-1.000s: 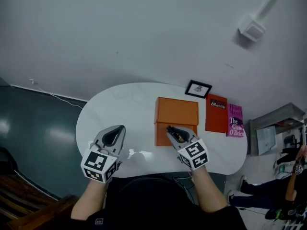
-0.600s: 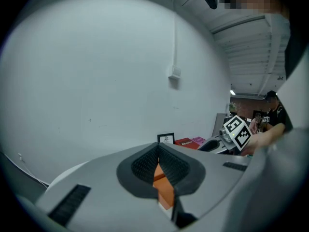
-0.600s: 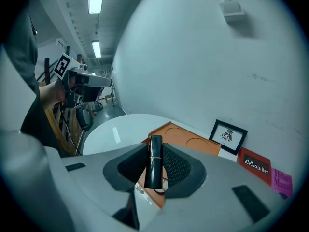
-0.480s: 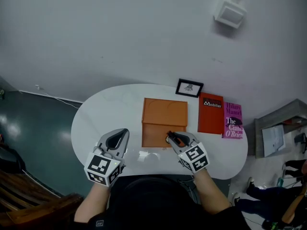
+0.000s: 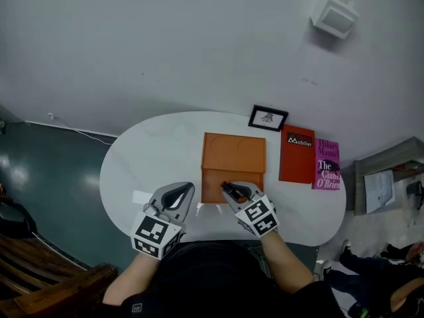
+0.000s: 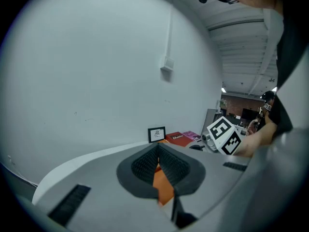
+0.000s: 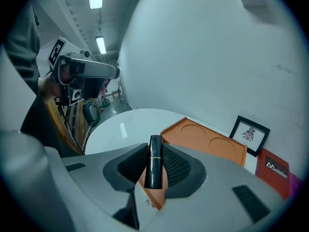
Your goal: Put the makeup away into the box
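Though well begun, not yet finished. On the white table (image 5: 132,171), near its middle, an orange box (image 5: 233,152), open: lid laid flat toward the far edge, tray toward the near edge. Just right of the box, a red book (image 5: 296,156) and then a pink book (image 5: 326,164), both flat, toward the table's right end. At the far edge, behind box and books, a small framed picture (image 5: 267,118).

Over the near edge, both tools: left gripper (image 5: 187,189) just left of the tray, jaws pressed together at the tips and holding nothing; right gripper (image 5: 228,189) over the tray's near wall, jaws narrow and clamped on a black lipstick (image 7: 154,161) with a thin gold band, standing up between the pads.

Judged from this: lipstick picked up and brought to the box, not yet inside. Left to do: lower into the tray and let go. Nothing visible in the tray so far, though partly hidden behind the right gripper. No other makeup in sight on the table.
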Demonstrator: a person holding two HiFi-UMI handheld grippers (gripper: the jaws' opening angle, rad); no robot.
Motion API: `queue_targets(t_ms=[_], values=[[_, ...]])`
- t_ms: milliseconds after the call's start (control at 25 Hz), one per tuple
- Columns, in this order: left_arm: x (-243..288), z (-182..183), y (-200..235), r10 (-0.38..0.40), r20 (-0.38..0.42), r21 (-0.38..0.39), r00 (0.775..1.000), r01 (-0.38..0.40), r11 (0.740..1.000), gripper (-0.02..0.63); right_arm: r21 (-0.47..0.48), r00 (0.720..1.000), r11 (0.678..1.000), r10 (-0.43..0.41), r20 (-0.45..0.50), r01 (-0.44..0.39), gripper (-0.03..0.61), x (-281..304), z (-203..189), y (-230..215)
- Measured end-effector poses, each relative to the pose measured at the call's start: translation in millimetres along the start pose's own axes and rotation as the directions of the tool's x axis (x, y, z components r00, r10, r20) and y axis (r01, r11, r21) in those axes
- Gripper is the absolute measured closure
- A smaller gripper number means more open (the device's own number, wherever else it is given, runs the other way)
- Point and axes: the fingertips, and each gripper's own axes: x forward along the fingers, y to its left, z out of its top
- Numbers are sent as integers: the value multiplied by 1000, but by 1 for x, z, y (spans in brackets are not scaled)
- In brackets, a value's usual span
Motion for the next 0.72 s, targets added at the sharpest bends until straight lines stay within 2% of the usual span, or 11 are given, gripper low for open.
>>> queue_targets(t_ms=[280,720], values=[[-1,-4,15,-15,5,-18,1000,15,1000,603,-34,997,999,16,-70,-18,468,29,-5,12],[-13,-10,35,5,-3,-37,1000,-5,999,603,-57,982,996,62,-179,-73,468,60,-30,25]])
